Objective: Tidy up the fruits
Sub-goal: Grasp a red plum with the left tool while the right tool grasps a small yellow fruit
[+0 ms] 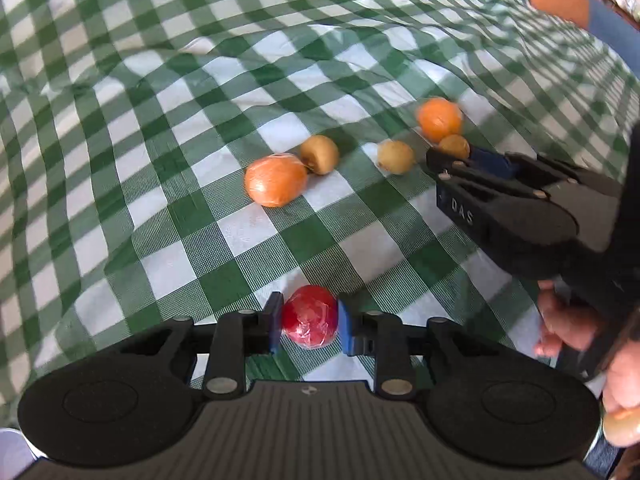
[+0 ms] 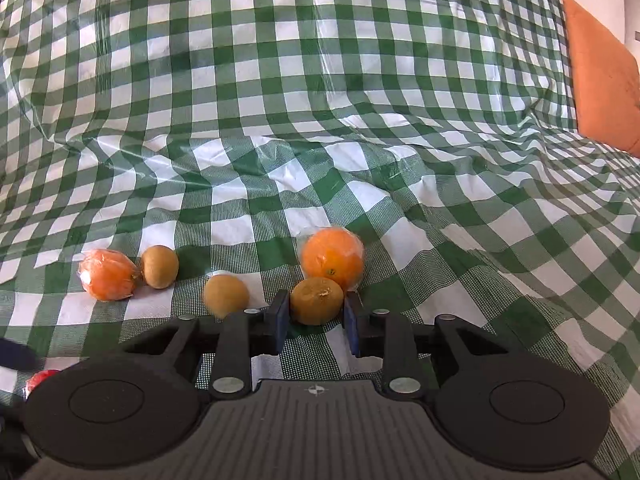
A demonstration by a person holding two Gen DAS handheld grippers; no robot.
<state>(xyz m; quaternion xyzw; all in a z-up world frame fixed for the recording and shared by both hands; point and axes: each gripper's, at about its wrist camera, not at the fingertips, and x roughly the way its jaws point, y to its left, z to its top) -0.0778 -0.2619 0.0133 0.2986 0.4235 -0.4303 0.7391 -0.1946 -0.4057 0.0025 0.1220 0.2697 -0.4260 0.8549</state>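
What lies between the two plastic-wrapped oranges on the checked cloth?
In the right wrist view, two brownish fruits: one touching the left orange, another further right. A third sits before the right orange.

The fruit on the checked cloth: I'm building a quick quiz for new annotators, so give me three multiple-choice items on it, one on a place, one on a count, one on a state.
1. Where does the brown fruit between the right gripper's fingers lie?
A. Right in front of the big orange
B. Beside the red fruit
C. On the orange cushion

2. How many orange-coloured wrapped fruits lie on the cloth?
A. One
B. Two
C. Four

3. How does the left gripper stand?
A. Wide open over bare cloth
B. Shut on a brown fruit
C. Shut on the red fruit

Answers:
1 A: the brown fruit sits between the right gripper pads, against the big orange.
2 B: that orange and a second orange further left.
3 C: the left gripper pads press both sides of the red fruit above the checked cloth.
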